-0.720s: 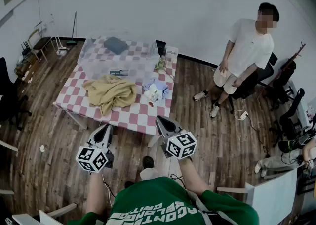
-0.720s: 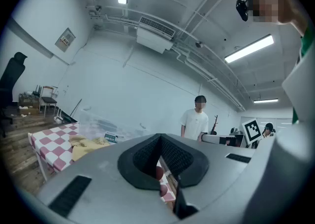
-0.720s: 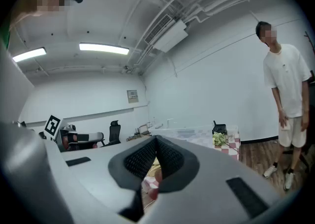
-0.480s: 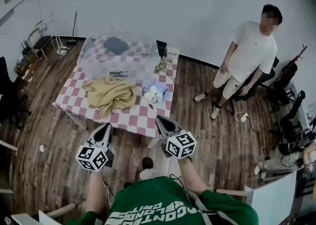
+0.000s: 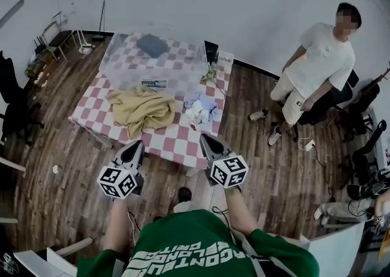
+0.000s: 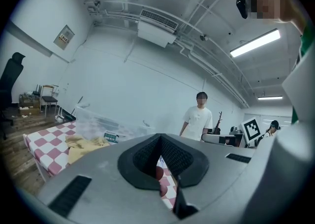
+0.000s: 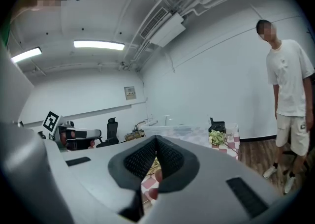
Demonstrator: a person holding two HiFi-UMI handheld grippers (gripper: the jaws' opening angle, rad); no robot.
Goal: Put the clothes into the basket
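Observation:
A yellow garment (image 5: 141,108) lies crumpled on the red-and-white checked table (image 5: 91,108). A small pile of pale blue and white clothes (image 5: 200,110) lies to its right. At the table's far end stands a clear plastic basket (image 5: 122,56) with a dark grey garment (image 5: 152,45) in it. My left gripper (image 5: 137,146) and right gripper (image 5: 204,140) hang side by side just short of the table's near edge, both shut and empty. The left gripper view shows the closed left gripper (image 6: 159,138) with the yellow garment (image 6: 83,144) beyond it. The closed right gripper (image 7: 156,142) faces the basket (image 7: 170,130).
A person in a white shirt (image 5: 320,63) stands on the wooden floor to the right of the table. A green bunch (image 5: 211,75) and a dark object (image 5: 211,52) sit at the table's far right corner. Chairs (image 5: 15,99) stand at the left, office chairs (image 5: 365,148) at the right.
The head view has swung slightly, so the table sits a little further right in it. Both grippers stay shut and keep their spot before the table's near edge. The standing person has shifted slightly.

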